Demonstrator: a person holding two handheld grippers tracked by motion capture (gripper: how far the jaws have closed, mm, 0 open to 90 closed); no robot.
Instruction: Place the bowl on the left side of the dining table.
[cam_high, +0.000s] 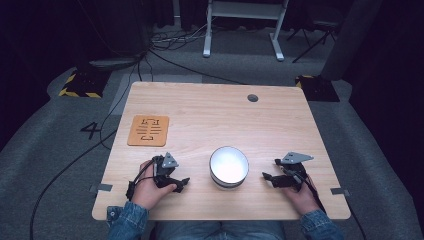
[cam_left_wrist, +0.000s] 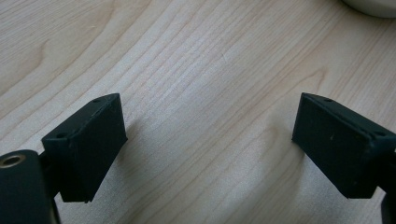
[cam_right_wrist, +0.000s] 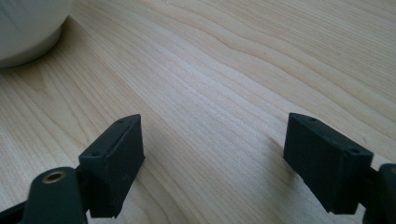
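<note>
A white round bowl (cam_high: 229, 166) stands near the front middle of the wooden table (cam_high: 220, 120). My left gripper (cam_high: 181, 185) rests low over the table to the bowl's left, held in a hand, jaws wide apart with bare wood between them (cam_left_wrist: 210, 130). The bowl's edge (cam_left_wrist: 373, 7) peeks in at the top right of the left gripper view. My right gripper (cam_high: 267, 178) sits to the bowl's right, also open and empty (cam_right_wrist: 212, 154). The bowl's side (cam_right_wrist: 28, 32) fills the top left corner of the right gripper view.
An orange-brown card with black markings (cam_high: 148, 130) lies at the table's left. A small dark round cap (cam_high: 252, 98) sits near the far edge. Cables trail over the grey floor at left, and a white desk frame (cam_high: 245, 25) stands beyond the table.
</note>
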